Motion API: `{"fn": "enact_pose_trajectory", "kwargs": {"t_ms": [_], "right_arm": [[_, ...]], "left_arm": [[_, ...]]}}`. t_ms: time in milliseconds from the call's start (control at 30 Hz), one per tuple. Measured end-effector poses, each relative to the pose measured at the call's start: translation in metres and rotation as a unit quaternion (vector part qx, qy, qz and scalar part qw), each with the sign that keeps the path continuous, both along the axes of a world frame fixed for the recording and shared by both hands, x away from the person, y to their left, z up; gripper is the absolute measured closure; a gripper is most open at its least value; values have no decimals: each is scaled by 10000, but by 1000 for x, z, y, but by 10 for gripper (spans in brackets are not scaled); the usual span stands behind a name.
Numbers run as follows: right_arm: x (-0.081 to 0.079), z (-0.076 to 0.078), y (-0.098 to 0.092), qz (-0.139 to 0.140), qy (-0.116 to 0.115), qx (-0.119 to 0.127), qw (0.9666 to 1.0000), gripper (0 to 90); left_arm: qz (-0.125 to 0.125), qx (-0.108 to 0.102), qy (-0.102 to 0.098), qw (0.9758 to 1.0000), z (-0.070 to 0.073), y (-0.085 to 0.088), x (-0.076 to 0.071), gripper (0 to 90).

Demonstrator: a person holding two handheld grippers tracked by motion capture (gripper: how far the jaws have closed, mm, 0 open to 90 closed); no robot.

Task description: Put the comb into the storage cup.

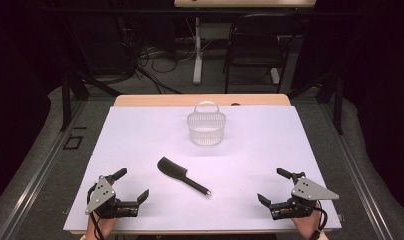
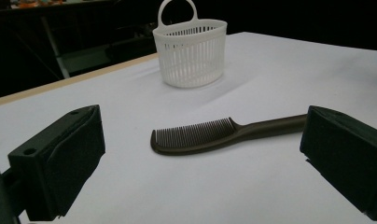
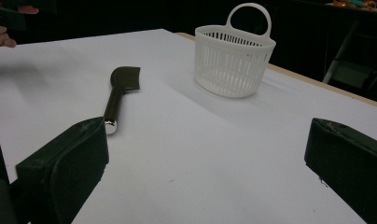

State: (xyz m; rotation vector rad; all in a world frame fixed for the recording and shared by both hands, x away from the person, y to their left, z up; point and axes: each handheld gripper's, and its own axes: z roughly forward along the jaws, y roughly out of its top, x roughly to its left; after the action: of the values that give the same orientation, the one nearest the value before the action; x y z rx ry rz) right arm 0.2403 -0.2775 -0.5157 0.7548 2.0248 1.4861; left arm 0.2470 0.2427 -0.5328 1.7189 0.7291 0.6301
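Note:
A dark comb [image 1: 182, 176] lies flat near the middle of the white table sheet, its handle pointing to the front right. Behind it stands a small white slatted basket [image 1: 206, 126] with a loop handle, upright. My left gripper [image 1: 131, 185] rests at the front left, open, nothing between its jaws. At the front right my right gripper [image 1: 274, 186] is also open and holds nothing. In the left gripper view the comb [image 2: 210, 134] lies ahead with its teeth facing away, the basket [image 2: 190, 51] beyond. The right gripper view has the comb [image 3: 120, 91] at left and the basket [image 3: 233, 58] ahead.
The white sheet [image 1: 140, 130] covers a wooden table [image 1: 155, 100] whose far edge shows bare. Beyond the table stand a black chair [image 1: 255, 47] and a table leg with cables on the floor. A hand [image 3: 1, 35] shows at the upper left of the right gripper view.

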Motion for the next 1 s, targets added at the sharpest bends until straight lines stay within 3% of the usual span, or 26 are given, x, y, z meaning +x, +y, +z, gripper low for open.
{"fn": "enact_pose_trajectory", "kwargs": {"t_ms": [367, 1000], "right_arm": [[1, -1, 1, -13, 43, 9, 10000, 0], [1, -1, 1, 1, 49, -13, 10000, 0]], "left_arm": [[-57, 9, 168, 9998, 2, -9, 5, 0], [-457, 281, 362, 9979, 5, -50, 25, 0]]}}
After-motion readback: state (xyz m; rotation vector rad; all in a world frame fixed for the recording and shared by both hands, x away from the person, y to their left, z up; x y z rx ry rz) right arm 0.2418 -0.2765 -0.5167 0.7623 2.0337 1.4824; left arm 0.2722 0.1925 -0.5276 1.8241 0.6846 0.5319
